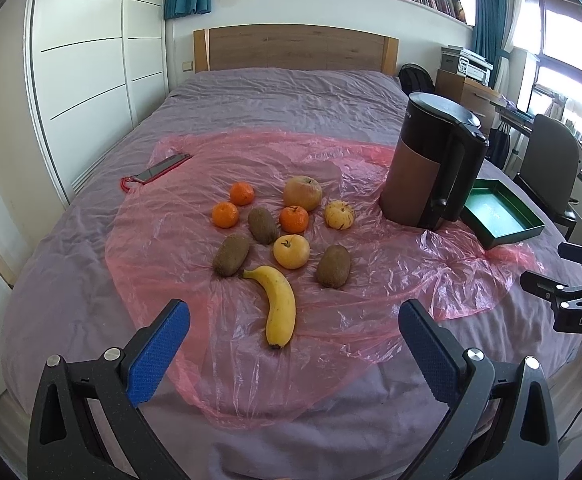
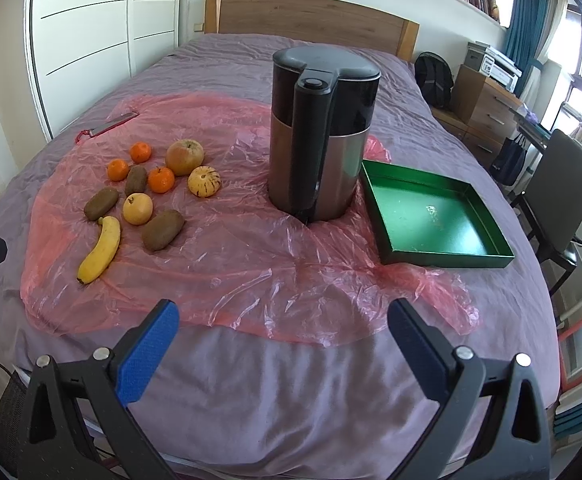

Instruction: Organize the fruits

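Fruit lies on a pink plastic sheet (image 1: pixel 251 160) on the bed: a banana (image 1: pixel 279 304), three kiwis (image 1: pixel 231 254), three mandarins (image 1: pixel 241 193), a large apple (image 1: pixel 302 193), a yellow apple (image 1: pixel 291 251) and a striped yellow fruit (image 1: pixel 339 214). My left gripper (image 1: pixel 294 322) is open just in front of the banana, apart from it. My right gripper (image 2: pixel 283 322) is open over the bed's near edge, with the banana (image 2: pixel 99 249) far to its left. An empty green tray (image 2: pixel 471 256) lies right of the kettle (image 2: pixel 319 140).
A tall black and brown kettle (image 1: pixel 431 168) stands between the fruit and the green tray (image 1: pixel 503 236). A phone (image 1: pixel 163 168) lies at the sheet's far left. A wardrobe (image 1: pixel 91 80) lines the left side; a chair (image 2: pixel 559 196) and drawers (image 2: pixel 487 108) stand to the right.
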`<move>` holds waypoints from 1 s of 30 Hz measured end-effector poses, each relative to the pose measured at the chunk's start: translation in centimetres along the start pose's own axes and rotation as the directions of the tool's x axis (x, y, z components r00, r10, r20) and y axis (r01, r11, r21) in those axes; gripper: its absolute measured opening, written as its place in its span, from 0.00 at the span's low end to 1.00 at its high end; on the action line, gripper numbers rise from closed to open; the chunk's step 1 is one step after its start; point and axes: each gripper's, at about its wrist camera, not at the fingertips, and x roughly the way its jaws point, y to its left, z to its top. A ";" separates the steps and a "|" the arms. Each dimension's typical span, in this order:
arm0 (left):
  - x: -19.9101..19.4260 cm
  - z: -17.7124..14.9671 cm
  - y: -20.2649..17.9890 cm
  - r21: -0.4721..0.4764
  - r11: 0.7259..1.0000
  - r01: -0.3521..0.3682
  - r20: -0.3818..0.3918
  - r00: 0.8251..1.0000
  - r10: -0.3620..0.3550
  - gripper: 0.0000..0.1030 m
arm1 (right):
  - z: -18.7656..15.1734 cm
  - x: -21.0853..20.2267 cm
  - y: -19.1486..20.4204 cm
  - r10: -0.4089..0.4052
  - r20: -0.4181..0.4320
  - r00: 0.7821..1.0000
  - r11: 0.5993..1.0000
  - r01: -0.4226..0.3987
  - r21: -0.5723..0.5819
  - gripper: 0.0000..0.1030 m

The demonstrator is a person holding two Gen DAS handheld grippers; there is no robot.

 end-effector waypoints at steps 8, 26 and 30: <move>0.1 -0.2 0.1 -0.015 1.000 -0.003 0.011 1.000 0.003 0.99 | 0.0 0.1 0.0 -0.002 -0.002 1.000 1.000 0.002 -0.001 1.00; 1.4 -0.6 0.3 0.017 1.000 -0.013 -0.046 0.999 0.014 0.99 | -0.6 1.2 0.1 0.060 -0.014 0.998 0.998 -0.060 0.030 1.00; 2.2 -0.9 0.9 0.027 0.999 -0.033 -0.081 0.996 0.036 0.99 | -0.3 2.0 0.8 0.098 -0.043 0.994 0.994 -0.096 0.043 1.00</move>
